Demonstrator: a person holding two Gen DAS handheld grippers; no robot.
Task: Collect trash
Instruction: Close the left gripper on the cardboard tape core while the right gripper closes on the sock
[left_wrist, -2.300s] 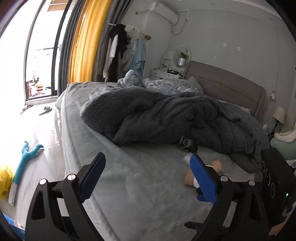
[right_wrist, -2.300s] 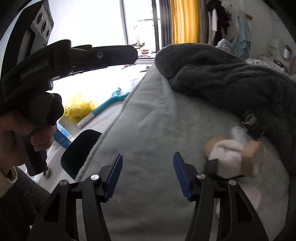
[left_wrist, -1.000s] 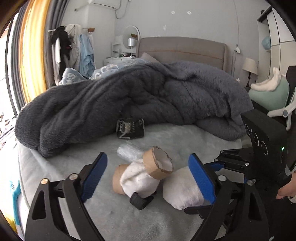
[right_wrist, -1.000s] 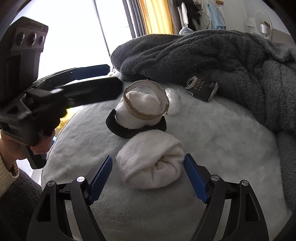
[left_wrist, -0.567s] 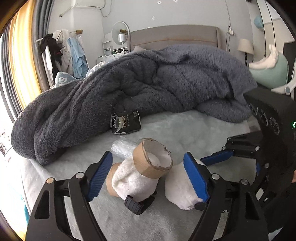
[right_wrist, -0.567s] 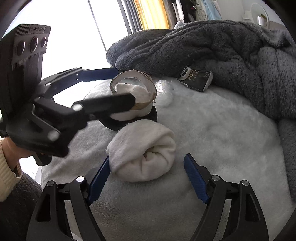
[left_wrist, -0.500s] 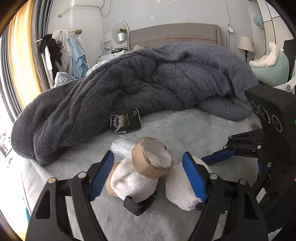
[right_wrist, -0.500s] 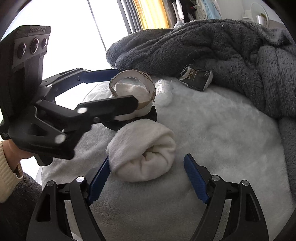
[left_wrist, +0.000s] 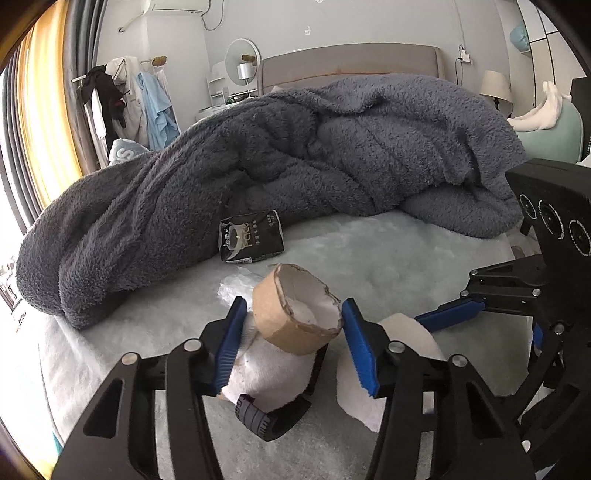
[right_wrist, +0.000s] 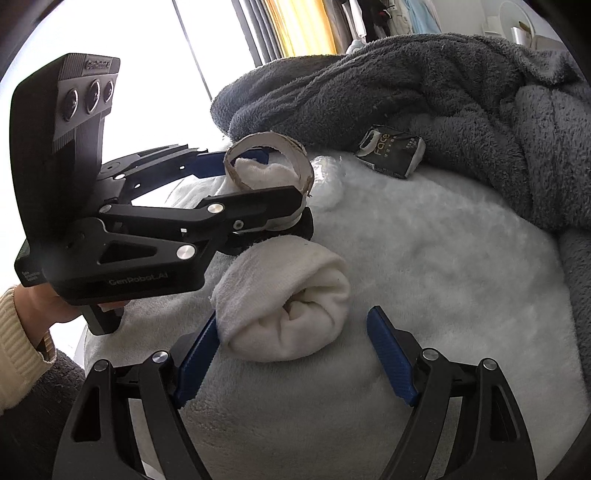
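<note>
A torn cardboard roll (left_wrist: 295, 325) with white cloth (left_wrist: 273, 365) stuffed in it lies on the pale fleece bed (left_wrist: 388, 266), a black strap (left_wrist: 273, 417) under it. My left gripper (left_wrist: 293, 310) is closing on this bundle, and both blue pads touch its sides. The right wrist view shows the roll (right_wrist: 269, 147) behind the left gripper's black finger (right_wrist: 251, 206). A rolled white cloth (right_wrist: 288, 306) lies between the jaws of my right gripper (right_wrist: 291, 317), which is open. Its left pad brushes the cloth and its right pad stands apart.
A black "Face" packet (left_wrist: 251, 240) and a scrap of clear plastic wrap (left_wrist: 236, 284) lie just beyond the roll. A heaped dark grey blanket (left_wrist: 295, 155) covers the far half of the bed. A hand in a cream cuff (right_wrist: 22, 332) holds the left gripper.
The left gripper has come closer and lower over the roll, and its jaws have narrowed from wide apart to touching it. The right gripper and the rolled cloth have kept still.
</note>
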